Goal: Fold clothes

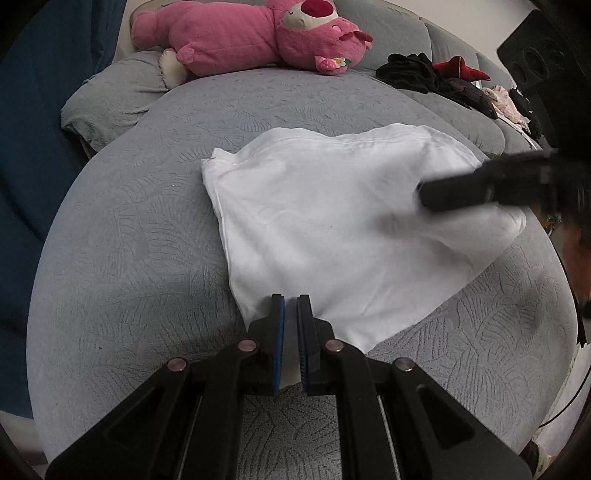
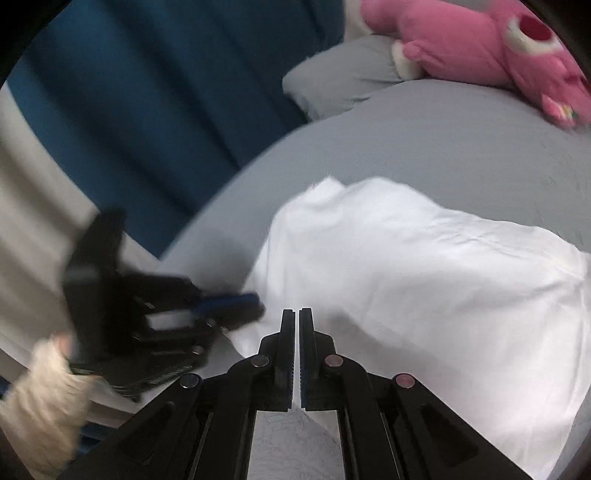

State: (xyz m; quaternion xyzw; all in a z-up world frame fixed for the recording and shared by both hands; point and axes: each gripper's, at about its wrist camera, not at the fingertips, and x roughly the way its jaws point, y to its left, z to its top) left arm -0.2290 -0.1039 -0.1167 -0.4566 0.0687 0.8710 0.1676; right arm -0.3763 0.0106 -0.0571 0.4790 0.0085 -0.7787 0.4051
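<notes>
A white garment [image 1: 332,221] lies folded into a rough rectangle on the grey bed [image 1: 129,240]. At the garment's near corner my left gripper [image 1: 290,299] is shut on it, with white cloth showing between its blue pads. From the right, my right gripper [image 1: 424,192] comes in blurred over the garment's right side. In the right wrist view my right gripper [image 2: 297,314] is shut, a thin strip of the white garment [image 2: 424,277] showing in the slit between its fingers. My left gripper [image 2: 255,302] shows blurred at the garment's left corner, held by a hand in a cream sleeve [image 2: 44,387].
A pink plush toy [image 1: 258,33] lies along the far edge of the bed beside a grey pillow [image 1: 107,107]. A heap of dark and red clothes [image 1: 424,74] sits at the far right. A blue curtain [image 1: 29,147] hangs to the left of the bed.
</notes>
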